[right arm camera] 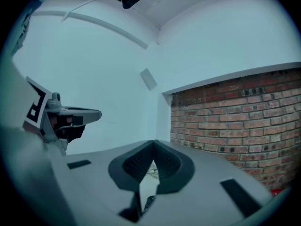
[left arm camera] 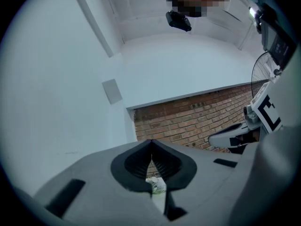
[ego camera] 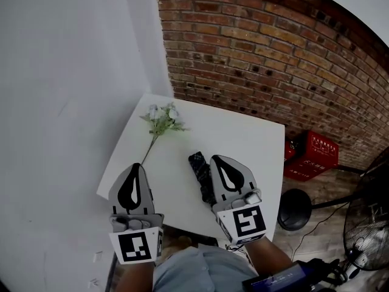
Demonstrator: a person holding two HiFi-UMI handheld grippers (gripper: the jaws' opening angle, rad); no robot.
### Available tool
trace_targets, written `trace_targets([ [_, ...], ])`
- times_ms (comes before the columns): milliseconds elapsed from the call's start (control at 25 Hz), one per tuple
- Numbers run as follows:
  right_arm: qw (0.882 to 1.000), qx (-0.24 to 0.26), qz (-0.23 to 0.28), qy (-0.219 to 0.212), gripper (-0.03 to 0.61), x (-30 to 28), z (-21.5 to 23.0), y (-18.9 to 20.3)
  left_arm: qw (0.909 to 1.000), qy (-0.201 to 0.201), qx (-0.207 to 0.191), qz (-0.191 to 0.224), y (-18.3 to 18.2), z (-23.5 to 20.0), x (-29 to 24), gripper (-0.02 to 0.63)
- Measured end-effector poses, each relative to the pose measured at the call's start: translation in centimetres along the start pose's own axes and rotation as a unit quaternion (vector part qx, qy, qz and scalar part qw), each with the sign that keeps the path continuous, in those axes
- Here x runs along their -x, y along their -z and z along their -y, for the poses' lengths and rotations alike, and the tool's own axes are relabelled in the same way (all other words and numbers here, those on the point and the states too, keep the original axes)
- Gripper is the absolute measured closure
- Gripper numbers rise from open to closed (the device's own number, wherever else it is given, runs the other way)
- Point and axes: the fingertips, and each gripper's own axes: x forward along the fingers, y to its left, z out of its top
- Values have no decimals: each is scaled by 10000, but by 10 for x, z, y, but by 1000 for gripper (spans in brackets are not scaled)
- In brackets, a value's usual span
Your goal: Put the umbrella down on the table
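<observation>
Left gripper [ego camera: 136, 166] and right gripper [ego camera: 217, 159]: both jaws together, empty, lower frame. Folded umbrella [ego camera: 199, 174]: flat on table [ego camera: 249, 142], frame centre, just left of right gripper. I judge it light, soft-covered, stiff-cored; grip mid-body.

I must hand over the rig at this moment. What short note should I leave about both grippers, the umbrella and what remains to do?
Left gripper: jaws shut, empty, held above the table's near edge.
Right gripper: jaws shut, empty.
Umbrella: folded, lying on the white table, partly hidden behind the right gripper, not held.
Flowers: lying on the table's far left part.
Done: the umbrella is down.
Left: nothing visible for this task.
</observation>
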Motion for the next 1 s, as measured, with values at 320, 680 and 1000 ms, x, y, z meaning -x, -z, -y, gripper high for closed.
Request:
trace_targets([
  [320, 9999, -9, 105, -57, 574, 10, -4, -6, 10000, 21, -21, 17, -5, 7, 6, 604],
  [680, 9999, -43, 121, -79, 574, 12, -6, -6, 10000, -5, -6, 11, -5, 7, 9, 604],
  [1000, 9999, -70, 88, -65, 574, 12, -5, -2, 9999, 5, 80, -90, 1, 11, 9, 604],
])
